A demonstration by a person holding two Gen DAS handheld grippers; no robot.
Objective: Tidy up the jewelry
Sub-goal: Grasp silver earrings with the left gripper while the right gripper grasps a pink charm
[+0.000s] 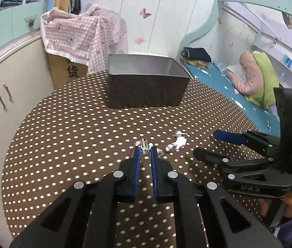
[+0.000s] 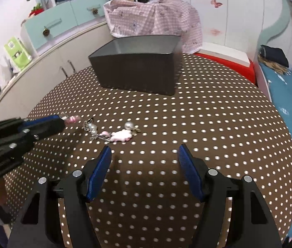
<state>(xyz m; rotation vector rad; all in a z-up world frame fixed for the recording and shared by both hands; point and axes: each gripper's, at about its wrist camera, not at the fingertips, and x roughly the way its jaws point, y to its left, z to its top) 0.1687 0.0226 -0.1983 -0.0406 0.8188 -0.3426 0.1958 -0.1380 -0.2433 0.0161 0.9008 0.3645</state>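
My left gripper (image 1: 145, 152) is shut on a small silver and pink hair clip (image 1: 144, 146), held just above the brown dotted tablecloth (image 1: 83, 134). In the right wrist view the left gripper (image 2: 60, 122) shows at the left with the clip (image 2: 70, 119) at its tips. More jewelry lies on the cloth: a pink charm (image 2: 122, 135) with pearl beads (image 2: 92, 129) and chains, also in the left wrist view (image 1: 177, 143). My right gripper (image 2: 144, 153) is open and empty, just short of that pile. A dark open box (image 1: 146, 82) (image 2: 137, 70) stands at the table's far side.
A cardboard box under a pink checked cloth (image 1: 83, 39) stands behind the table. Cream cabinets (image 1: 11, 86) run along the left. A bed with a blue sheet (image 1: 239, 95) lies to the right. A red item (image 2: 228, 62) sits past the table's far right edge.
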